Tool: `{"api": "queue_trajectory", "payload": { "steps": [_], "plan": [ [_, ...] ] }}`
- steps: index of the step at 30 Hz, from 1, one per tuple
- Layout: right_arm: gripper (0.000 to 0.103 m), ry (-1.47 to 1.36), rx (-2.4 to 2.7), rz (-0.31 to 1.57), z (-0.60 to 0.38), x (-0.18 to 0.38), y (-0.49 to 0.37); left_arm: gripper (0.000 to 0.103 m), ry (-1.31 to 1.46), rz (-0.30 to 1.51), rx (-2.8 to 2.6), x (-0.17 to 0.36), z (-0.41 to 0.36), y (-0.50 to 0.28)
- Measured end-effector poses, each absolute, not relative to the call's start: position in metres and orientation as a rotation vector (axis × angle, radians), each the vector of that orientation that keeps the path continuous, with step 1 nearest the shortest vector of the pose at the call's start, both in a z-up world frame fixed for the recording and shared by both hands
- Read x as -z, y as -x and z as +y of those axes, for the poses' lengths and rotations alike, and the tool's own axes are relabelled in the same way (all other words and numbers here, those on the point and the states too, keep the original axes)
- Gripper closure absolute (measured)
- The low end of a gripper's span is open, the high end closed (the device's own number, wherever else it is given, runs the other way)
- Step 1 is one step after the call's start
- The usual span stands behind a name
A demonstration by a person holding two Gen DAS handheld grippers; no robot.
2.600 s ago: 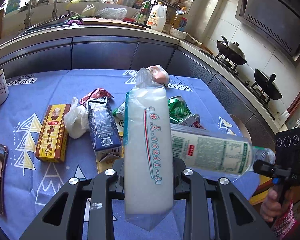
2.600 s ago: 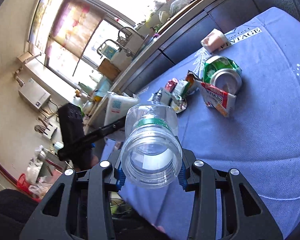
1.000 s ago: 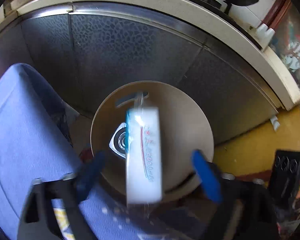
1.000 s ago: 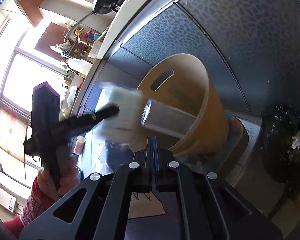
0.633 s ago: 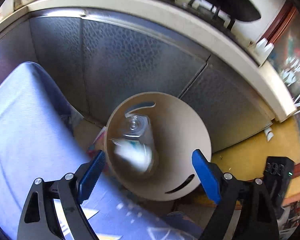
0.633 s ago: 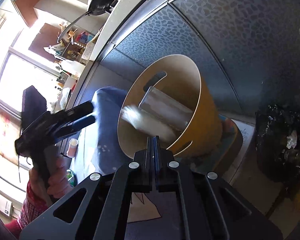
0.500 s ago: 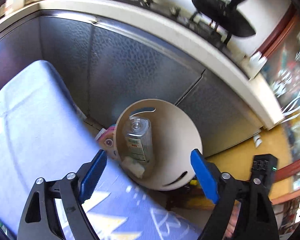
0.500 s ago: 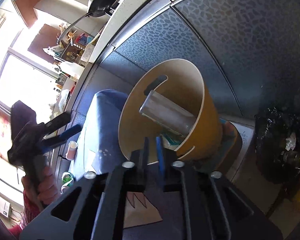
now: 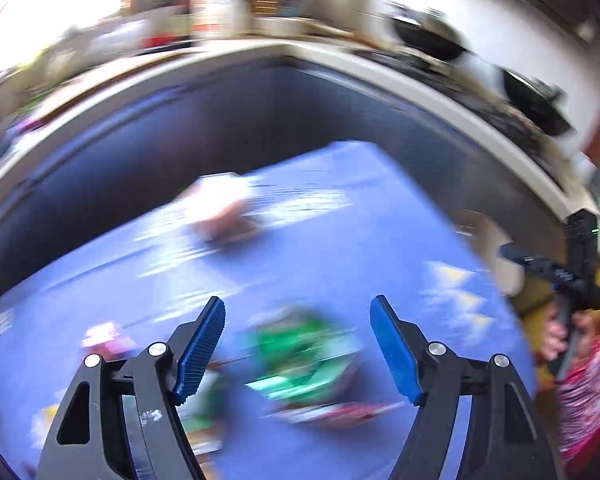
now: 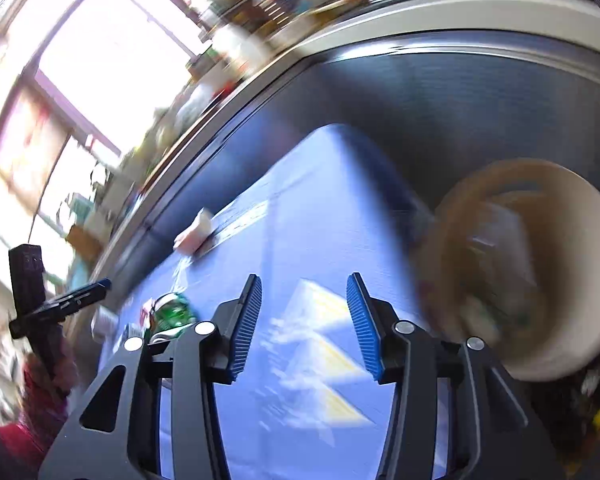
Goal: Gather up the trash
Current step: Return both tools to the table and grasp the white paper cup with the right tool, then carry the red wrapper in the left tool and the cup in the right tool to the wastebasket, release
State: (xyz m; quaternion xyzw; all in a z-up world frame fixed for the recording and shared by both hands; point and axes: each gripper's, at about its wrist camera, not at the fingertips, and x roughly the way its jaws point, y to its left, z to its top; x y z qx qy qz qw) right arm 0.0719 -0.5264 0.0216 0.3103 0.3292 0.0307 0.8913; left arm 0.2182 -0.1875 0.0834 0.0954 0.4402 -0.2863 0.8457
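Observation:
Both views are blurred by motion. My left gripper (image 9: pixel 298 344) hangs over the blue tablecloth (image 9: pixel 340 240), its jaws wide apart and closing, nothing pressed between them. A crushed green can (image 9: pixel 304 356) lies on the cloth below the gap, a red-and-white wrapper (image 9: pixel 340 412) beside it. My right gripper (image 10: pixel 304 320) is empty, its jaws opening over the cloth's near corner. The beige bin (image 10: pixel 580 264) stands on the floor to its right with blurred trash inside. The green can (image 10: pixel 172 312) shows far left in the right wrist view.
A pink-and-white packet (image 9: pixel 224 212) lies near the table's far edge. More litter sits at the lower left (image 9: pixel 104 336). Dark cabinet fronts (image 9: pixel 260 120) under a pale counter curve behind the table. A hand in a red sleeve (image 9: pixel 580 392) holds the right gripper by the bin (image 9: pixel 496 252).
The white carton and the bottle dropped into the bin. Both grippers swung from above the bin back over the table. The right jaws went from shut to parted; the left jaws narrowed slightly.

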Motion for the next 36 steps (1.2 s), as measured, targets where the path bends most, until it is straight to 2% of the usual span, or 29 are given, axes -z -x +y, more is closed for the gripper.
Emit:
{"api": "queue_trajectory", "payload": {
  "steps": [3, 5, 9, 14, 16, 17, 22, 23, 25, 28, 29, 31, 32, 36],
  "plan": [
    [0.055, -0.616, -0.181, 0.733, -0.484, -0.030, -0.142, 0.030, -0.106, 0.957, 0.487, -0.080, -0.120, -0.247],
    [0.054, -0.622, -0.254, 0.767, -0.458, -0.029, -0.198, 0.034, -0.091, 0.975, 0.446, -0.078, -0.097, -0.262],
    [0.049, -0.628, -0.353, 0.818, -0.423, -0.021, -0.295, 0.034, -0.115, 0.949, 0.377, -0.077, -0.055, -0.277],
    [0.051, -0.706, -0.407, 0.963, -0.397, 0.009, -0.386, 0.034, 0.007, 1.008, 0.302, -0.062, 0.020, -0.290],
    [0.070, -0.711, -0.440, 1.027, -0.385, 0.019, -0.398, 0.034, 0.055, 1.059, 0.269, -0.051, 0.043, -0.291],
    [0.087, -0.700, -0.440, 1.053, -0.379, 0.023, -0.400, 0.034, 0.060, 1.078, 0.263, -0.047, 0.046, -0.291],
    [0.096, -0.731, -0.475, 0.994, -0.374, 0.011, -0.367, 0.034, -0.020, 1.072, 0.324, -0.028, 0.031, -0.294],
    [0.100, -0.726, -0.469, 0.959, -0.374, 0.002, -0.357, 0.032, -0.042, 1.053, 0.354, -0.026, 0.022, -0.298],
    [0.100, -0.687, -0.418, 0.897, -0.380, -0.016, -0.336, 0.017, -0.093, 1.029, 0.429, -0.016, -0.005, -0.303],
    [0.100, -0.709, -0.348, 0.797, -0.397, -0.039, -0.280, 0.017, -0.178, 1.087, 0.499, 0.007, -0.040, -0.319],
    [0.100, -0.726, -0.324, 0.785, -0.404, -0.044, -0.262, 0.019, -0.241, 1.141, 0.472, 0.023, -0.052, -0.326],
    [0.100, -0.717, -0.280, 0.769, -0.417, -0.056, -0.231, 0.041, -0.346, 1.229, 0.442, 0.044, -0.064, -0.335],
    [0.100, -0.701, -0.256, 0.754, -0.422, -0.065, -0.213, 0.045, -0.376, 1.253, 0.443, 0.050, -0.068, -0.337],
    [0.100, -0.688, -0.167, 0.700, -0.454, -0.090, -0.147, 0.083, -0.298, 1.280, 0.421, 0.046, -0.054, -0.351]
  ]
}}
